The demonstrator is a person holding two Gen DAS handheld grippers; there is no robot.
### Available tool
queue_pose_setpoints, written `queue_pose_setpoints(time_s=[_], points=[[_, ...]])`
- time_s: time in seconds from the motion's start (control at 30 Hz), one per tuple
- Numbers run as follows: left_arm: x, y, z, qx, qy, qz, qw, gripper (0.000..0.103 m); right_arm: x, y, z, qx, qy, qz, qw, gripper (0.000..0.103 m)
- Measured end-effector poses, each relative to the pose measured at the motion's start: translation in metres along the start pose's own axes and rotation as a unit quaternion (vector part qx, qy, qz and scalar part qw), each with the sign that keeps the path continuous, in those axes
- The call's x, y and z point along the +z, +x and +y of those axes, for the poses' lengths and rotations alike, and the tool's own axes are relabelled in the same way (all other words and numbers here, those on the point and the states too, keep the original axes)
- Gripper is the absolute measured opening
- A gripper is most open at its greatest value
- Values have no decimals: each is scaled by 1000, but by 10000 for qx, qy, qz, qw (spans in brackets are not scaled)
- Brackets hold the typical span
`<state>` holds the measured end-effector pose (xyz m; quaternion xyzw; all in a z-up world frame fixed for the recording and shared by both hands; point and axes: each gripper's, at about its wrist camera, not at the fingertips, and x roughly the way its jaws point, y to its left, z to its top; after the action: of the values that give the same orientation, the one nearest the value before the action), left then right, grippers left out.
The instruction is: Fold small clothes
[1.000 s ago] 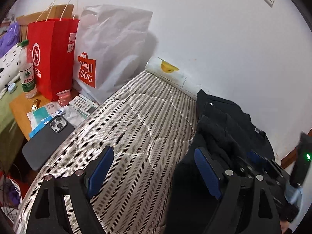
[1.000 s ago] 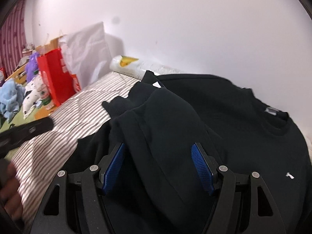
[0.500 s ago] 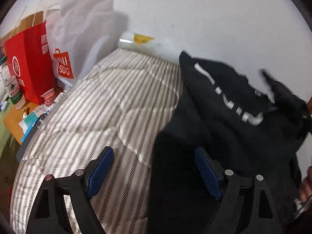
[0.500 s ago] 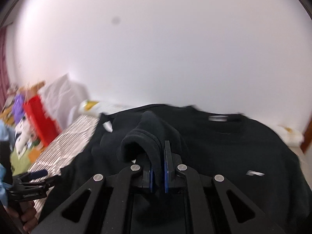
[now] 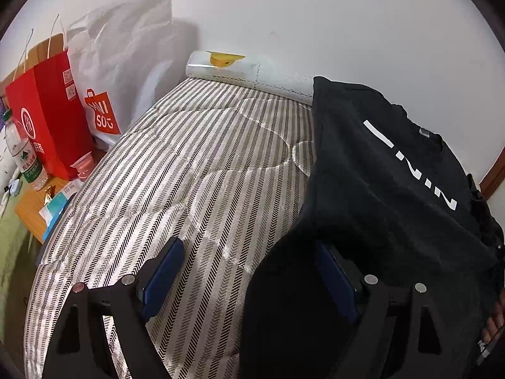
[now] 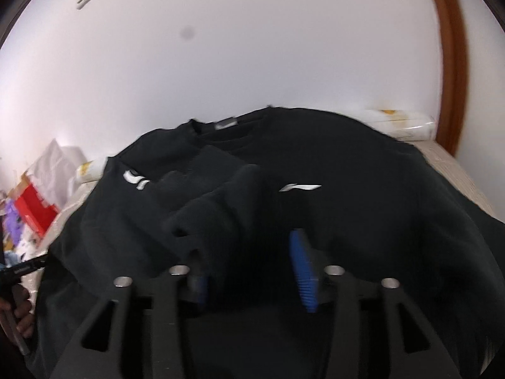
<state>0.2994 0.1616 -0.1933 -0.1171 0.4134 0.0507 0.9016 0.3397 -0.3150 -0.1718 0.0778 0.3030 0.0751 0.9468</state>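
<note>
- Left wrist view: the left gripper (image 5: 249, 279) hangs wide open with nothing between its pads, low over the striped bed (image 5: 189, 170). The black sweatshirt (image 5: 378, 183) lies on the bed's right part, its left side folded in so white lettering shows along the sleeve. The gripper's right finger sits at the garment's near edge; whether it touches is unclear.
- Right wrist view: the right gripper (image 6: 252, 271) is open, grasping nothing, though the sleeve cuff (image 6: 205, 218) lies bunched against its left pad. The sweatshirt spreads ahead, collar towards the wall.
- Judgement: the sleeve fold looks laid. To do it well, pull the cuff flat inside the body outline, then pinch both hem corners at matching spots so the next fold lands square.
</note>
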Motion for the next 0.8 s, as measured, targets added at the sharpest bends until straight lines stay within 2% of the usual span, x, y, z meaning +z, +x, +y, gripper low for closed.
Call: queue_pose_setpoints(time_s=[0.1, 0.2, 0.47, 0.7, 0.8], points=[[-1, 0, -2, 22, 41, 26, 10000, 86, 3, -10, 1, -63, -139, -166, 9997, 55], [0, 1, -4, 56, 101, 49, 9999, 88, 4, -25, 1, -229, -206, -469, 9984, 62], [-1, 2, -6, 70, 131, 59, 9999, 88, 11, -38, -2, -673, -350, -679, 9948, 62], [-1, 2, -6, 107, 161, 71, 9998, 89, 17, -57, -16, -626, -172, -874, 9941, 64], [-1, 2, -6, 101, 156, 69, 9998, 89, 18, -48, -23, -530, -79, -620, 9966, 66]])
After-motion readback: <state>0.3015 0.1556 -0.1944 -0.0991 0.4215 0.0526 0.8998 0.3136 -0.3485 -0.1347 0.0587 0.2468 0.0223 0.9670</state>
